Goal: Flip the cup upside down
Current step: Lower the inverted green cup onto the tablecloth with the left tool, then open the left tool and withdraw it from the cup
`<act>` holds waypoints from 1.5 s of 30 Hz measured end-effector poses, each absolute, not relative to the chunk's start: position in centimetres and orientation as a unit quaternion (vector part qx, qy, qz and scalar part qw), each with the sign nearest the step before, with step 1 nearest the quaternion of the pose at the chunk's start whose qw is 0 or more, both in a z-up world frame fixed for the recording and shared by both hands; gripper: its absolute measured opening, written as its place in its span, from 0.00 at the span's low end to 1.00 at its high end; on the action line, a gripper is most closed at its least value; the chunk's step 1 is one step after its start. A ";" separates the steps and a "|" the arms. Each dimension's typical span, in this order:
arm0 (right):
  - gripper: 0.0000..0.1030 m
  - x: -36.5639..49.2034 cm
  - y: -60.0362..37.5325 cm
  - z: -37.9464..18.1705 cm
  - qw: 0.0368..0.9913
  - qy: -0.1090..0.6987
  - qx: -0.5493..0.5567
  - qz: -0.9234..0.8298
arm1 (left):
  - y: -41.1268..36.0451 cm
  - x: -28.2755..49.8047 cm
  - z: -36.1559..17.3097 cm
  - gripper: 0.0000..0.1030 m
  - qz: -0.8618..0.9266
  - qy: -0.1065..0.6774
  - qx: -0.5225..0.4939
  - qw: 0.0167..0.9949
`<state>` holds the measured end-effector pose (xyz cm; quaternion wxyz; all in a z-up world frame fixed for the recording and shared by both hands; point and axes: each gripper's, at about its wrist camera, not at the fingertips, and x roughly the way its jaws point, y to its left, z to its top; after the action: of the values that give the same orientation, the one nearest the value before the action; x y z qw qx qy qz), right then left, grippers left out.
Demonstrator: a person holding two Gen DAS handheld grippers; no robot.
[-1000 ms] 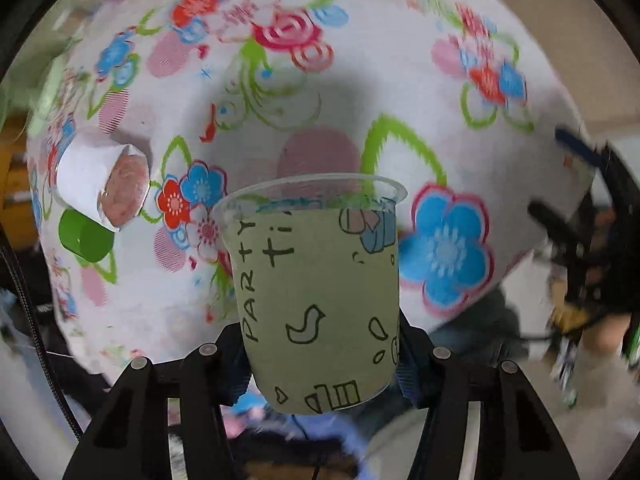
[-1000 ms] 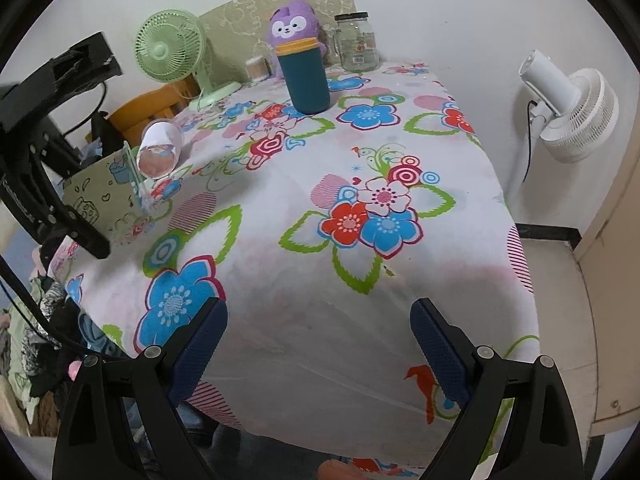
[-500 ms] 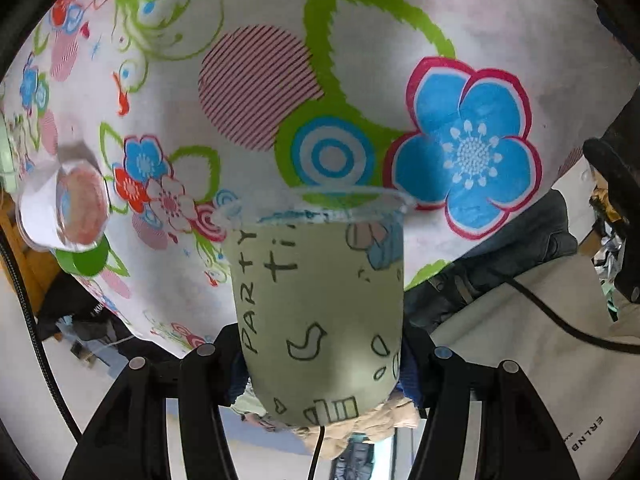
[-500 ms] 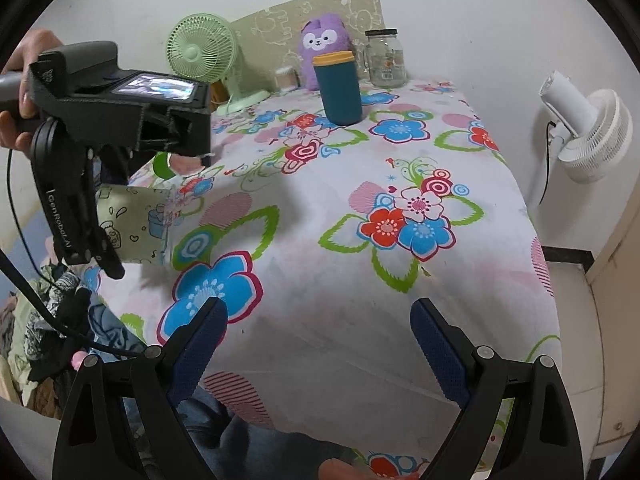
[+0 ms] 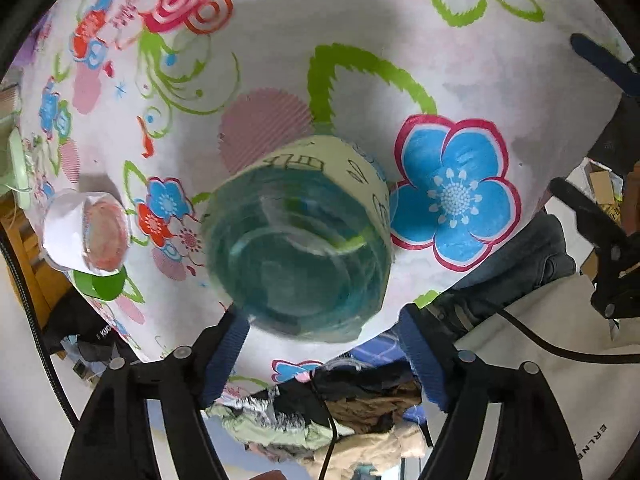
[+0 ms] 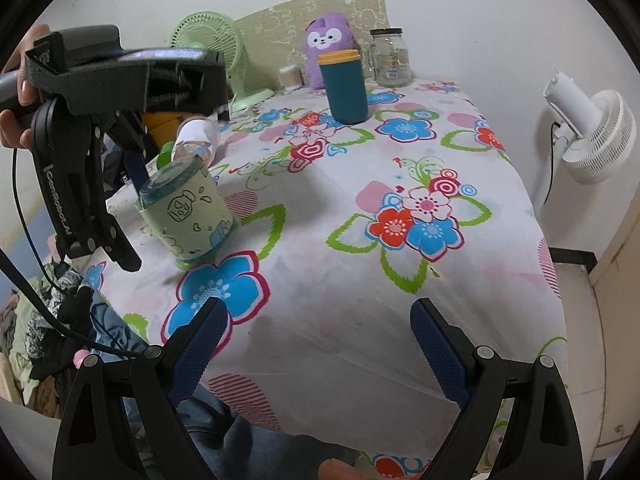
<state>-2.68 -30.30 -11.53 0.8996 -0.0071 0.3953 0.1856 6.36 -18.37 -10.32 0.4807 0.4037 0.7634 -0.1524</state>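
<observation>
The cup (image 6: 186,210) stands upside down on the tabletop (image 6: 360,280) near its left front corner — rim down on the flowered cloth, its clear bluish base facing up, tilted a little. Its pale green paper sleeve carries black doodles, and a large blue flower print lies just beside it on the cloth. The left tongs (image 5: 324,354) are released: in the left wrist view the two blue pads (image 5: 224,354) stand apart on either side of the cup's base, the left one close against the cup and the right one clear of it. From the right wrist view the black body of the left tongs hangs above and to the left of the cup, gripped by a hand (image 6: 18,92) at the frame's edge. The right tongs (image 6: 316,344) are likewise spread wide with nothing between them, hovering over the near edge of the tabletop, well apart from the cup. Behind the cup a second clear cup in a white sleeve (image 6: 196,138) lies on its side, touching a green cap (image 5: 100,284). Farther back stand a teal tumbler with a yellow lid (image 6: 346,86), a purple plush toy (image 6: 328,46), a glass jar (image 6: 390,58) and a green fan (image 6: 208,42).
</observation>
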 end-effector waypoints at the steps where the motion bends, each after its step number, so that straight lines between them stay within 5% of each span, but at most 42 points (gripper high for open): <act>1: 0.92 -2.7 -30.1 -11.4 0.900 0.394 -0.009 0.186 | -18.4 6.2 -9.9 0.83 -0.155 0.758 0.402 0.490; 7: 0.97 -2.3 -28.9 -10.5 0.903 0.388 -0.021 0.185 | -17.8 6.5 -5.8 0.93 -0.174 0.712 0.361 0.577; 27: 1.00 -0.8 -23.8 -7.0 0.908 0.362 -0.070 0.199 | -8.2 5.5 1.5 0.93 -0.141 0.590 0.210 0.766; 45: 1.00 -1.0 -19.0 -4.8 0.907 0.339 -0.114 0.222 | -1.8 2.6 2.8 0.94 -0.117 0.497 0.090 0.855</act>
<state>-1.01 -19.03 -4.84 0.9070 -0.1136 0.3393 0.2222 2.64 -1.81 2.78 0.8550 0.0903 0.4971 -0.1170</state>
